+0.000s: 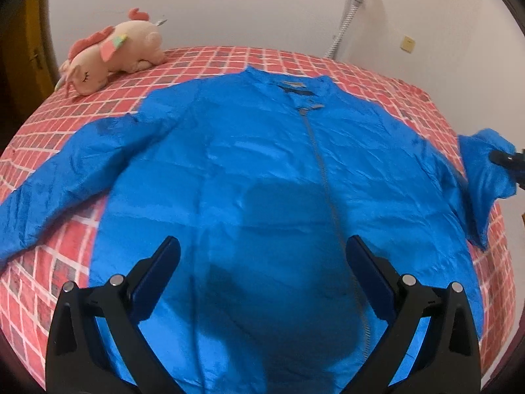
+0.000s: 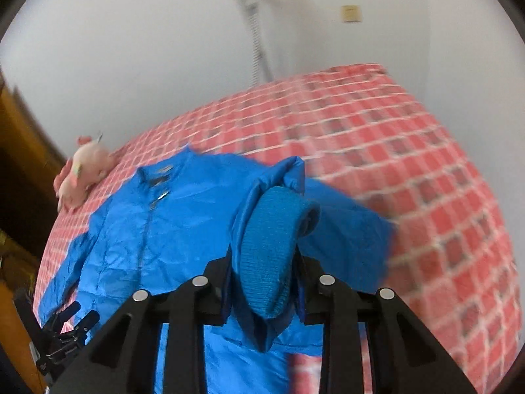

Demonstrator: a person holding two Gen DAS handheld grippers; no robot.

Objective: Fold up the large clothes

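A bright blue zip-up jacket (image 1: 262, 164) lies face up on the bed, collar at the far end and its left sleeve spread out to the side. My left gripper (image 1: 262, 242) hovers open above the jacket's lower front, with nothing between its fingers. My right gripper (image 2: 262, 282) is shut on the knit cuff (image 2: 275, 256) of the other sleeve, lifted off the bed and folded over toward the jacket body (image 2: 147, 229). In the left wrist view that raised sleeve (image 1: 485, 170) hangs at the far right. The left gripper (image 2: 65, 328) shows at the lower left of the right wrist view.
The bed (image 1: 65, 279) has a red and white checked cover (image 2: 410, 164). A pink plush toy (image 1: 111, 55) lies at its far left corner, beside the jacket's shoulder. A white wall with a hose (image 1: 347, 10) stands behind; a wooden door (image 1: 19, 49) is at the left.
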